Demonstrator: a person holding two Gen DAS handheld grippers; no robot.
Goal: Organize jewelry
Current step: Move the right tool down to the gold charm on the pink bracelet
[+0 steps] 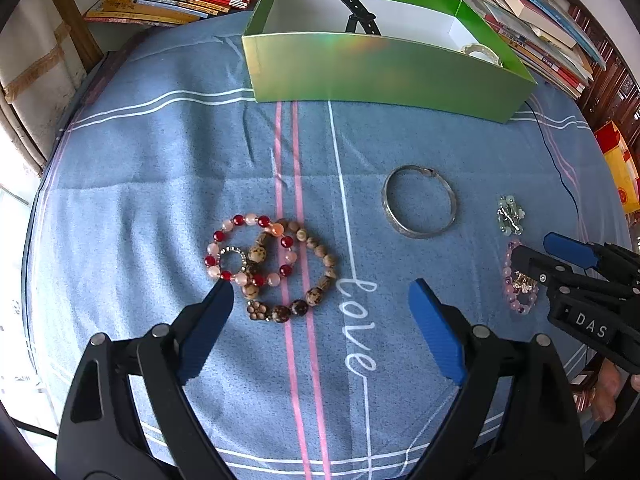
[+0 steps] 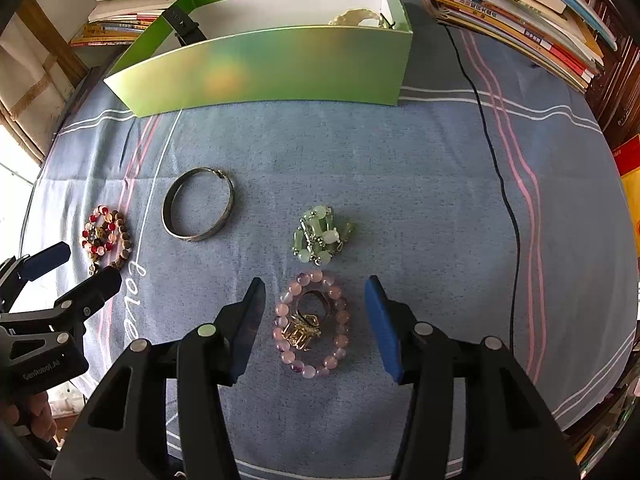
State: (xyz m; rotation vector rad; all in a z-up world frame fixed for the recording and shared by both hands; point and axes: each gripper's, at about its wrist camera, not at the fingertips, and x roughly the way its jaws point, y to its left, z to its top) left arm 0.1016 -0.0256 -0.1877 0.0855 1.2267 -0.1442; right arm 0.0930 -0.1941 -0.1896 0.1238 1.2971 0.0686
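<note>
A green box (image 1: 384,76) (image 2: 272,68) stands at the back and holds a black strap (image 1: 354,10) and a pale bracelet (image 1: 480,53). A red-and-pink bead bracelet (image 1: 250,250) overlaps a brown wooden bead bracelet (image 1: 304,272) just ahead of my open, empty left gripper (image 1: 320,292). A silver bangle (image 1: 419,201) (image 2: 199,204) lies mid-cloth. A green bead piece (image 2: 320,236) lies beyond a pink bead bracelet (image 2: 312,324) with a gold charm. My right gripper (image 2: 316,292) is open, its fingers on either side of the pink bracelet.
A blue cloth (image 1: 160,184) with pink and white stripes covers the round table. Stacks of books (image 1: 168,0) (image 2: 520,12) lie behind and right of the box. A black cable (image 2: 500,184) runs across the cloth's right side.
</note>
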